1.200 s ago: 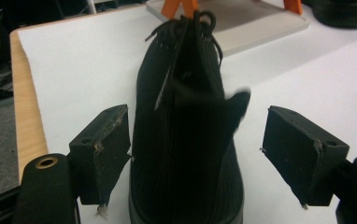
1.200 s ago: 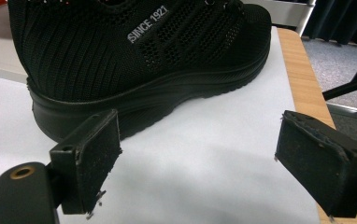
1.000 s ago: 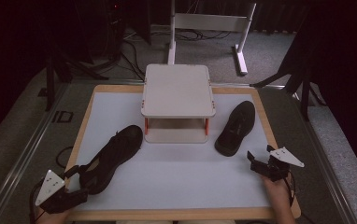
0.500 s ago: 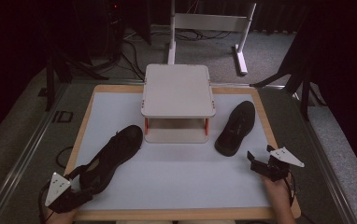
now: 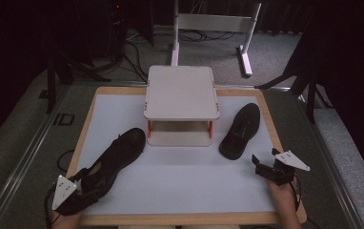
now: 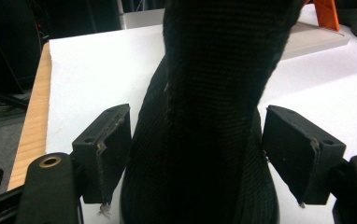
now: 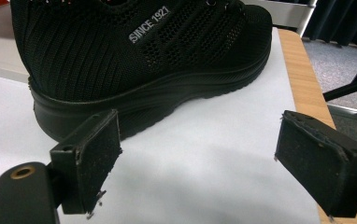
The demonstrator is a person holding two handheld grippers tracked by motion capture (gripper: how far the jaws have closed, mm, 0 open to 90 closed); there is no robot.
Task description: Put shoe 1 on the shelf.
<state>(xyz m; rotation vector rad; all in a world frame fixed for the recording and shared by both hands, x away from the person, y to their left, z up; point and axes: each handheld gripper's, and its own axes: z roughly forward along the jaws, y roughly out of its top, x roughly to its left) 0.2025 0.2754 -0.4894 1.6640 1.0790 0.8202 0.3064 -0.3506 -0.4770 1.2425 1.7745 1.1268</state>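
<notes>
Left gripper straddles the heel of a black knit shoe at the near left of the white table mat; seen from the left gripper view, its pads sit on either side of the heel, whether pressing cannot be told. Right gripper hovers with jaws spread wide and empty, just beside the heel of a second black shoe. Between both shoes stands a small white two-tier stand.
</notes>
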